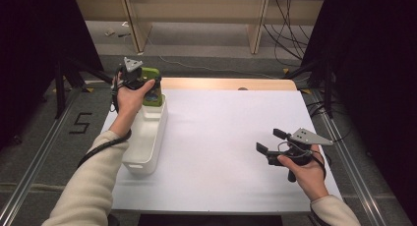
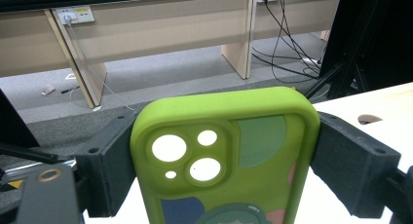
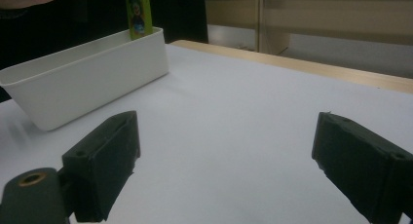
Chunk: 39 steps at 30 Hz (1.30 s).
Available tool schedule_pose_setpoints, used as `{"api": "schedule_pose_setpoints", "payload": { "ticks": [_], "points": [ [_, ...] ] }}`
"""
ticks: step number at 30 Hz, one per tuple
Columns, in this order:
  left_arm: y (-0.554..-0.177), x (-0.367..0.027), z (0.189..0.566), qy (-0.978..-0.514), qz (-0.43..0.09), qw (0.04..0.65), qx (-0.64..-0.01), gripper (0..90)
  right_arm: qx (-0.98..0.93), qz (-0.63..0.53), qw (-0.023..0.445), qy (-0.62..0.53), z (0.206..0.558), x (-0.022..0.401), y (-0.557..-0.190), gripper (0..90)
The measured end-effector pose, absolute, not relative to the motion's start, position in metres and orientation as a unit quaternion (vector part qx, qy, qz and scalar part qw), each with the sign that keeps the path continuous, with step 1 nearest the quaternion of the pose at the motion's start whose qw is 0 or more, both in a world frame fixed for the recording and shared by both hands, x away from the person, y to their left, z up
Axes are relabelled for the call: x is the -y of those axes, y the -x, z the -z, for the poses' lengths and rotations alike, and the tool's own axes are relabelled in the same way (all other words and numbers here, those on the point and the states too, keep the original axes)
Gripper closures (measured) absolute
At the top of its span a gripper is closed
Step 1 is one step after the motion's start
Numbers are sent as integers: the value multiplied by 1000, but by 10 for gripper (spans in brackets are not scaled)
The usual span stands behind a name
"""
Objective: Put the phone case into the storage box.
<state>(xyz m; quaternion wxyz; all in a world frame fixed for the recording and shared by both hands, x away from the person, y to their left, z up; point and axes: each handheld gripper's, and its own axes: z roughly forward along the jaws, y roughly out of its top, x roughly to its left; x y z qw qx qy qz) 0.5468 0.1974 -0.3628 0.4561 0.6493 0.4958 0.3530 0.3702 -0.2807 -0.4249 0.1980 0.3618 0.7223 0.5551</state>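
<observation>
Two tools are working over the white counter (image 1: 221, 137). Left tool (image 1: 147, 86) is gripping a green phone case (image 2: 224, 156) by its two long sides, both pads pressing on it, as the left gripper view is showing. That case is standing upright with its camera cut-outs near the top, and its lower end is sitting inside the far end of a white bin (image 1: 147, 137), which is lying near the counter's left edge. In the right gripper view the case (image 3: 138, 14) is rising above the bin's (image 3: 83, 83) rim. Right tool (image 1: 270, 142) is hovering over the counter's right part, well apart from the bin, with its jaws standing wide and nothing between them. Both tools are trailing black cables.
</observation>
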Motion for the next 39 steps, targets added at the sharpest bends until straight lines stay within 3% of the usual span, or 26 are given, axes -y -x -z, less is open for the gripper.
{"api": "schedule_pose_setpoints", "payload": {
  "ticks": [39],
  "points": [
    [-558,-195,377,-661,-348,431,-507,155,-726,-552,195,-360,426,280,-370,114]
  ]
}}
